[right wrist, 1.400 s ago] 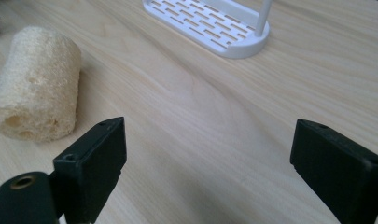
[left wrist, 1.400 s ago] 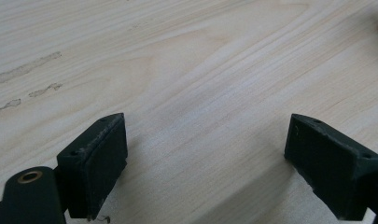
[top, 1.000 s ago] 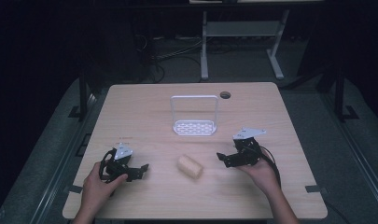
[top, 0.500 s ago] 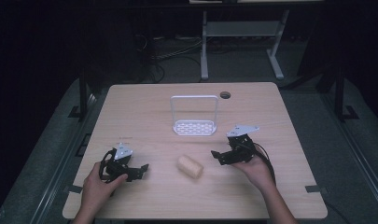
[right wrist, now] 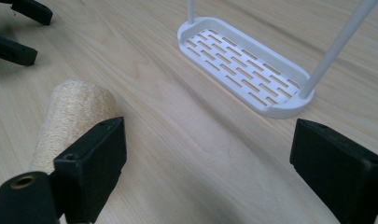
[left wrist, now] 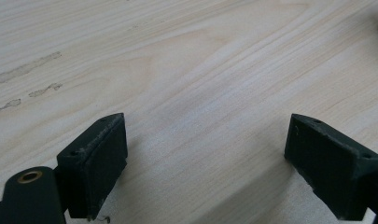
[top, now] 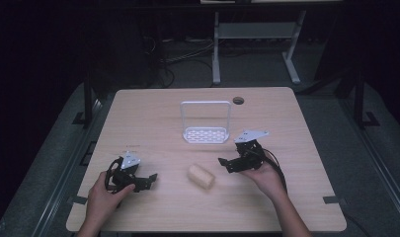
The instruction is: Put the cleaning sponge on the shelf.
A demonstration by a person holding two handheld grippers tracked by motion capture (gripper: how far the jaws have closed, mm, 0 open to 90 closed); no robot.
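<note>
Loofah sponge roll (top: 201, 176) lying on the wooden table (top: 153, 111), between two hand-held grippers.
Right gripper (top: 226, 164), jaws apart, sits just at its 2 o'clock; white slotted rack (top: 205, 134) at 12; left gripper (top: 147, 180), jaws apart, rests at 9.

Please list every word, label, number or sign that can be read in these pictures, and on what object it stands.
None: no readable text on the table, the white rack, the beige roll, the left gripper or the right gripper.
</note>
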